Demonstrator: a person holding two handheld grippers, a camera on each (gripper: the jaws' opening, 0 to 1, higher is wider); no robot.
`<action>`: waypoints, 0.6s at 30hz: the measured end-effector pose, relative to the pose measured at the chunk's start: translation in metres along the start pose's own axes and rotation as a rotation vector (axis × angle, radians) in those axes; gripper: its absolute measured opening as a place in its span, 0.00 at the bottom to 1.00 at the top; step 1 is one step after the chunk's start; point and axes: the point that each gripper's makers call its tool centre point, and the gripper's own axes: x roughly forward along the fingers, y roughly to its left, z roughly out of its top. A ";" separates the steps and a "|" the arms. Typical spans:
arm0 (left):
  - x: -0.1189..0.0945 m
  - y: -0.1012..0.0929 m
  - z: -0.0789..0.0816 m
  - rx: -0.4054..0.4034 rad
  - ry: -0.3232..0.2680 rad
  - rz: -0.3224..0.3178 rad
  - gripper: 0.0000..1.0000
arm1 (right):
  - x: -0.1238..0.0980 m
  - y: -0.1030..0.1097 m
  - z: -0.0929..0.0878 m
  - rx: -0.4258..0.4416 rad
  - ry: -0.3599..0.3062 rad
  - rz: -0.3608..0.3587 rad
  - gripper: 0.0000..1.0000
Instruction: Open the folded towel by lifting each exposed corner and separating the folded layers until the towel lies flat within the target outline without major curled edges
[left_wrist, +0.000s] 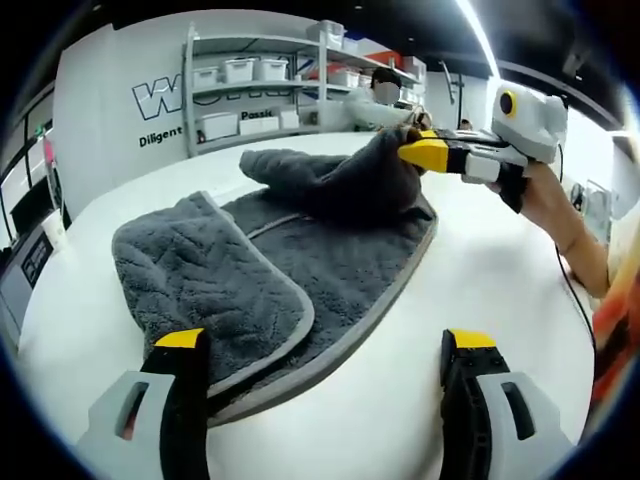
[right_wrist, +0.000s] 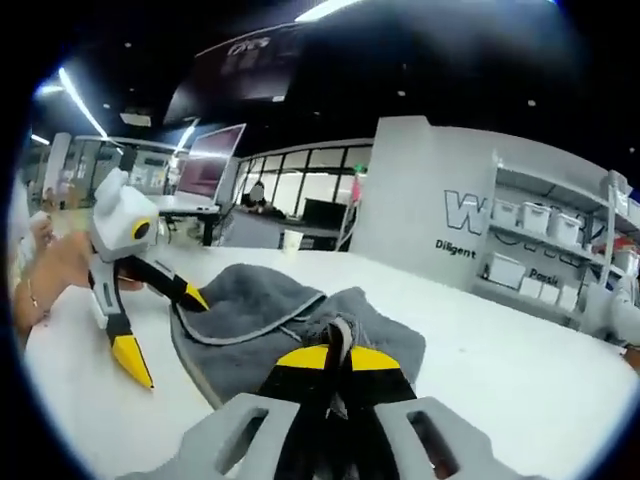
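Unfolding step: right gripper (right_wrist: 335, 362) clamped on towel (left_wrist: 300, 250) corner, raised upper right of frame.
Left gripper (left_wrist: 325, 345): jaws wide, empty.
Next: draw the layer outward, flatten on table (left_wrist: 480, 270).

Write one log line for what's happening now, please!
right hand-held gripper: shut on grey fluffy towel, lifting corner | left hand-held gripper: open | white table

Towel (left_wrist: 330, 260): your dark grey, pale-edged cloth; still partly folded on the white table (left_wrist: 480, 290)
Far corner: lifted and bunched; near flap folded over
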 end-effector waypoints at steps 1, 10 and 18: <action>0.000 0.000 0.000 0.000 0.000 0.000 0.94 | -0.001 -0.004 0.000 0.009 0.001 -0.014 0.00; 0.000 0.000 0.000 0.001 0.002 0.001 0.94 | -0.010 -0.041 -0.028 0.143 0.094 -0.131 0.00; 0.000 -0.001 -0.001 0.010 0.009 0.003 0.94 | -0.016 -0.052 -0.027 0.148 0.094 -0.163 0.00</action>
